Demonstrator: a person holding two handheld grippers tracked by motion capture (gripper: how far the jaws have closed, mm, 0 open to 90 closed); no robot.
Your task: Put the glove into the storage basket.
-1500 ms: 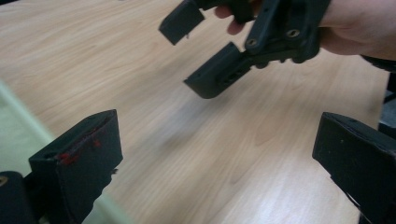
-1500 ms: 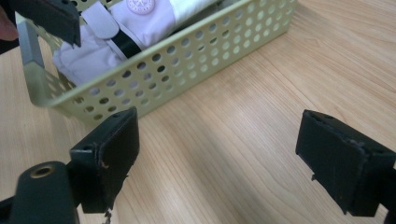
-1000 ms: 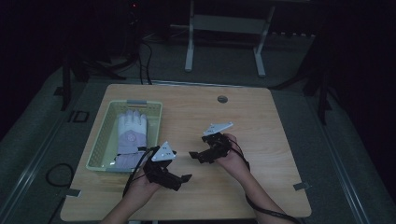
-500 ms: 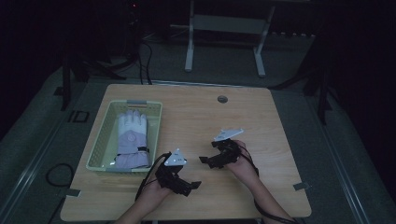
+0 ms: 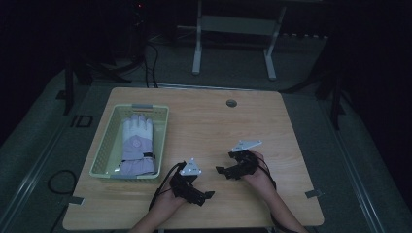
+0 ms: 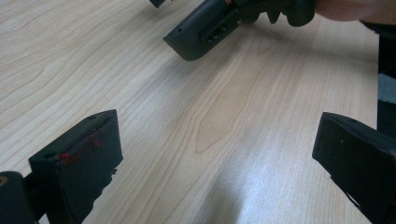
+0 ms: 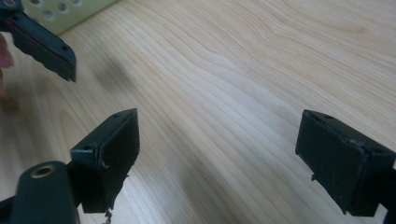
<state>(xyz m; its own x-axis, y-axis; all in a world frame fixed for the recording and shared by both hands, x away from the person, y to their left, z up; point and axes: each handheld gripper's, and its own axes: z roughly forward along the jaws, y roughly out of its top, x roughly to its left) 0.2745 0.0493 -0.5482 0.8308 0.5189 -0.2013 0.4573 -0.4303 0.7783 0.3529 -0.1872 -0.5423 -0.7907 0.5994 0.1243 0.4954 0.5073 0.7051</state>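
Your left gripper sits low over the wooden table at about 6 o'clock of the tabletop, near its front edge, and its jaws are spread wide with nothing between them; bare wood shows in the gap in the left gripper view. Your right gripper is just to its 1 o'clock, pointing toward 9 o'clock, jaws likewise parted and empty, as the right gripper view shows. The two tools are close but apart. At 9 o'clock on the table stands a pale green perforated basket, and inside it lies a white and lavender glove, fingers toward 12 o'clock. A small round grommet sits at 12 o'clock, near the far edge.
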